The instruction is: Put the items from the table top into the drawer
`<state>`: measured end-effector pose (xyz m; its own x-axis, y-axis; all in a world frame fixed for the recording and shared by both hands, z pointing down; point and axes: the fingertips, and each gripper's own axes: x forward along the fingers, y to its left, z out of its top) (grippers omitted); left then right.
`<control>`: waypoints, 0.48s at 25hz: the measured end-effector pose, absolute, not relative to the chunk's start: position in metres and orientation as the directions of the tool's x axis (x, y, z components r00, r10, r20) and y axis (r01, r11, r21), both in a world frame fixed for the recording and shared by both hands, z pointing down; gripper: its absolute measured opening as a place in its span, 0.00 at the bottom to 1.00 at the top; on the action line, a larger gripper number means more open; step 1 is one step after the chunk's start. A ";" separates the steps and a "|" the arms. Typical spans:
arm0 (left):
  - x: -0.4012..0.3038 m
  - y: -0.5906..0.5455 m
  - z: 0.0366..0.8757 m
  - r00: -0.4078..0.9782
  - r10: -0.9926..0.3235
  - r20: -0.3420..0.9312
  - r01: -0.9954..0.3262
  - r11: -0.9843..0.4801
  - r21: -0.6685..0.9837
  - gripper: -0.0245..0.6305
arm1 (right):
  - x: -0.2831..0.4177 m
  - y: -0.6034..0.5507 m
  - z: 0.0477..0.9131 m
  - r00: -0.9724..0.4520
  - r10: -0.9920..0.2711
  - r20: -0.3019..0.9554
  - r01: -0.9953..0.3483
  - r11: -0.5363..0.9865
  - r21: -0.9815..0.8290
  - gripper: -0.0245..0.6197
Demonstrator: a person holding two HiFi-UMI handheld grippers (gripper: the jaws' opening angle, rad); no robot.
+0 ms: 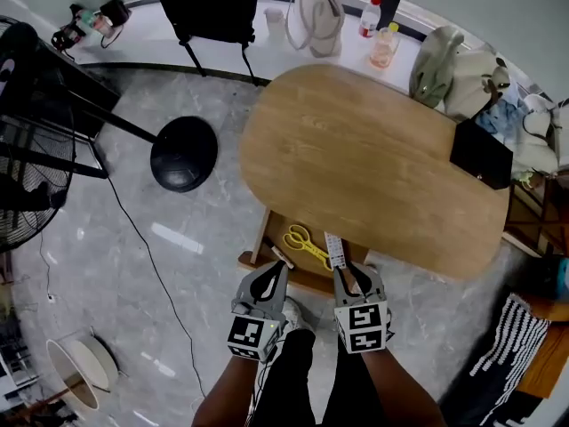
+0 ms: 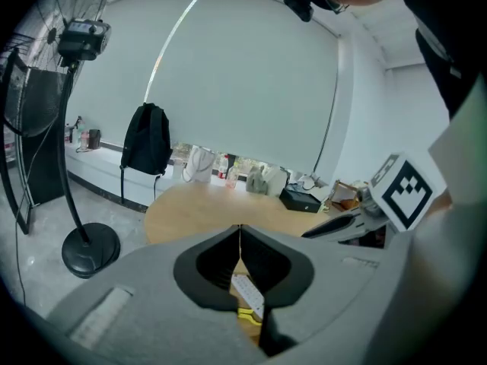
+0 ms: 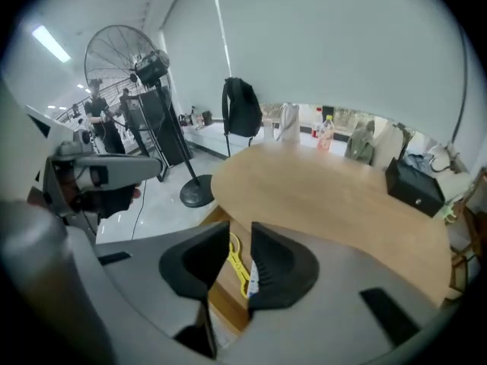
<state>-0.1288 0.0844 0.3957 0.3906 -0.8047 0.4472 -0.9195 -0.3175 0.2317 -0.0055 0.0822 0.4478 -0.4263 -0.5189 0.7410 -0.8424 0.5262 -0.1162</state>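
Left gripper view: left gripper closed, empty; right gripper fingers ajar.

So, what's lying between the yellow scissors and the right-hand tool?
A white ruler-like strip, in the open drawer beside the scissors; the head view shows it.

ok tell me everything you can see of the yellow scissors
The scissors have bright yellow, plastic-looking looped handles; the blades are hard to make out. They lie flat and slanted in the open wooden drawer pulled out under the table's near edge, beside a white strip.
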 end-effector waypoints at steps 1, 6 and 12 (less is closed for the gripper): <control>-0.124 0.083 0.384 0.395 -0.807 0.440 -0.918 -0.323 0.231 0.07 | -0.001 0.079 0.428 -0.428 -0.541 0.724 -0.849 0.515 -0.117 0.14; -0.094 0.071 0.314 0.446 -0.811 0.379 -0.894 -0.391 0.218 0.07 | 0.022 0.063 0.340 -0.439 -0.640 0.630 -0.869 0.482 -0.116 0.03; -0.065 0.061 0.242 0.471 -0.813 0.342 -0.881 -0.416 0.227 0.07 | 0.062 0.054 0.250 -0.419 -0.735 0.533 -0.894 0.438 -0.098 0.03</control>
